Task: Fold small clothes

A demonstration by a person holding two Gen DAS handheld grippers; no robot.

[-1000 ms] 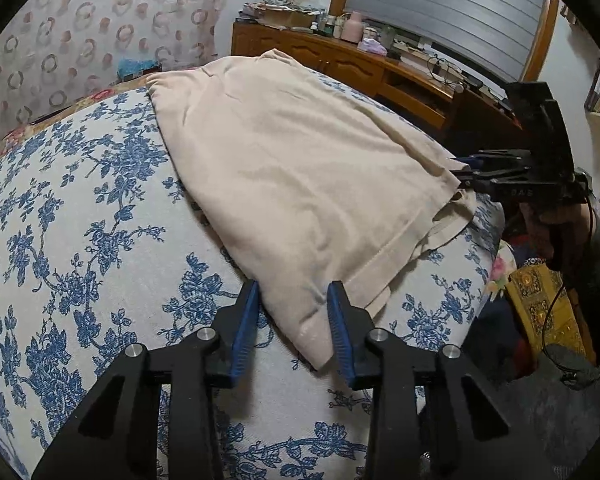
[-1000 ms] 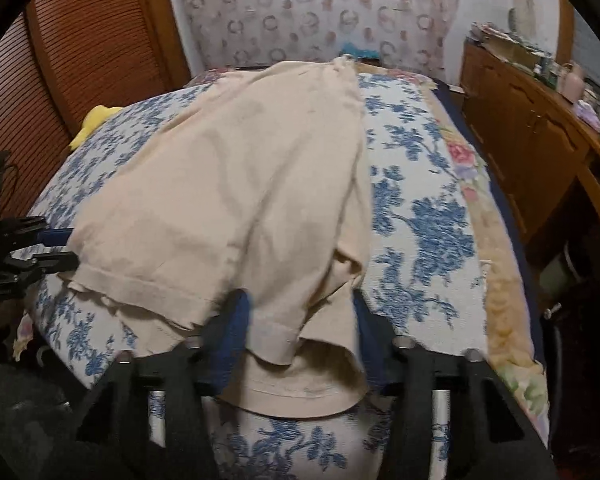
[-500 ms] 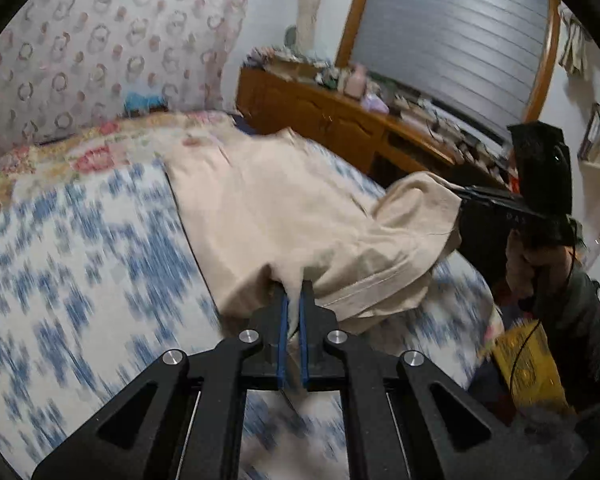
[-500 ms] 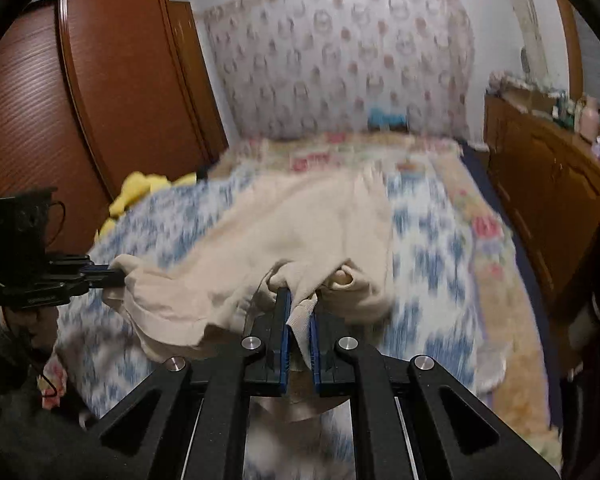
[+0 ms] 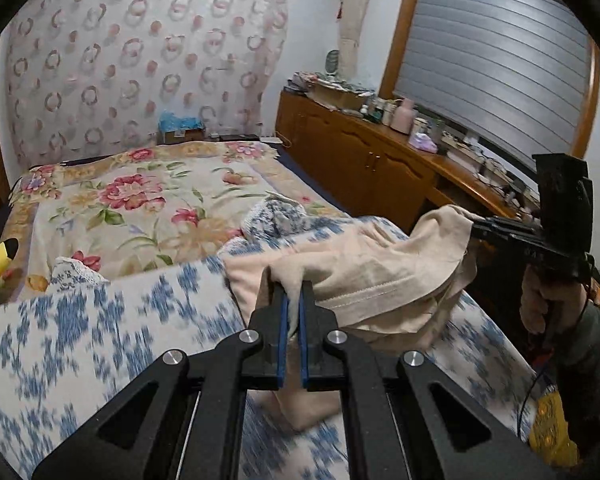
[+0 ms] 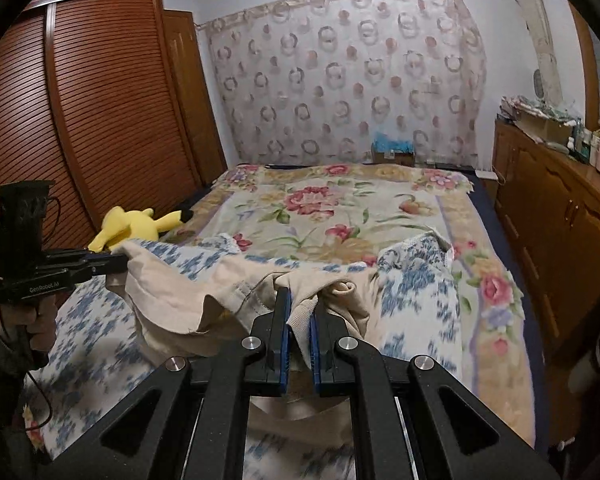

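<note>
On the bed, blue floral cover (image 5: 100,320), beige garment (image 5: 380,276), wooden dresser (image 5: 364,160)

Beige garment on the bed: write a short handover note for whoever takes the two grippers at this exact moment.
Left gripper: shut on one near corner of the beige garment.
Right gripper: shut on the other near corner.
Both corners are lifted off the blue floral cover; the far part of the garment lies on it, bunched.
Done: both corners gripped and raised, fold begun.
Left: probably carry the held edge toward the far edge, lay it flat, release, then finish the remaining folds.
The yellow plush toy lies beside the work area.
</note>
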